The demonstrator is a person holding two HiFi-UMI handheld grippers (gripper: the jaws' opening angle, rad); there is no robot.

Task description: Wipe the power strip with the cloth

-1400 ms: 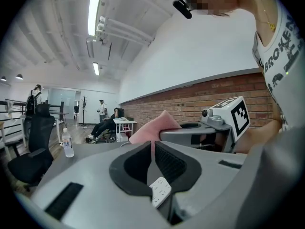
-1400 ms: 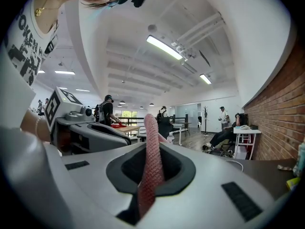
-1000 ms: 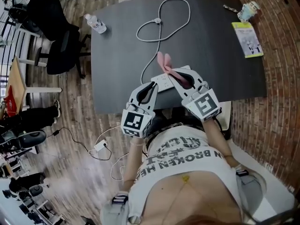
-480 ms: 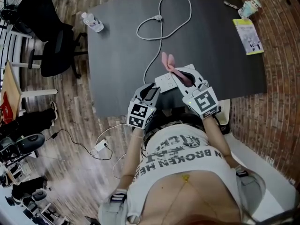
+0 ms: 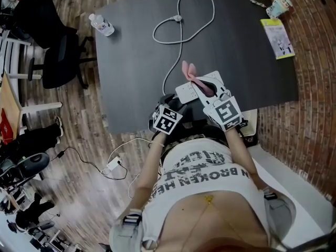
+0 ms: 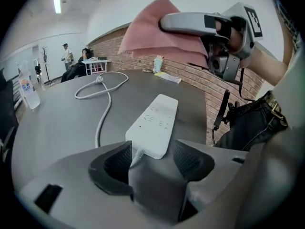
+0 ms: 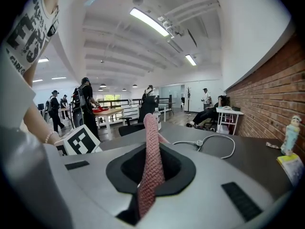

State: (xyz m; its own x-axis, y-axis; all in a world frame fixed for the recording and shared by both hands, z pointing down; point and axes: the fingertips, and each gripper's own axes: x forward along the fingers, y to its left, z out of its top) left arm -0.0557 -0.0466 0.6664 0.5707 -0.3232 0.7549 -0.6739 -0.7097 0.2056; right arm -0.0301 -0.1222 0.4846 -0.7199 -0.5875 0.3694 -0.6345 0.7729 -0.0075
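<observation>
On the dark table (image 5: 131, 46), at its six o'clock edge where the person stands, everything for the job sits close together. The right gripper (image 5: 203, 84) reaches in from about five o'clock, its jaws pinched tight on a folded pink cloth (image 5: 190, 72) that sticks out past the tips toward twelve o'clock. The left gripper (image 6: 151, 159) comes in from about seven o'clock, tipped downward. Its jaws have just been opening and stand wide apart, gripping nothing. The cord end of the white power strip (image 6: 155, 123) sits just at the mouth of the gap, with neither pad pressing on it.

The strip lies flat on the table between the two grippers, socket face up. From the left gripper view the cloth is held in the air above the strip's far end, clear of its surface. The strip's grey cord (image 5: 181, 30) loops away toward twelve o'clock and ends in a free plug.

Well apart from all this, a water bottle (image 5: 101, 24) lies at ten o'clock and a yellow-green leaflet (image 5: 276, 39) at two o'clock.

As I judge it, the cloth is in hand but the wiping proper is still to do. The cloth must come down onto the strip and pass along it, perhaps with the left jaws steadying the near end.
</observation>
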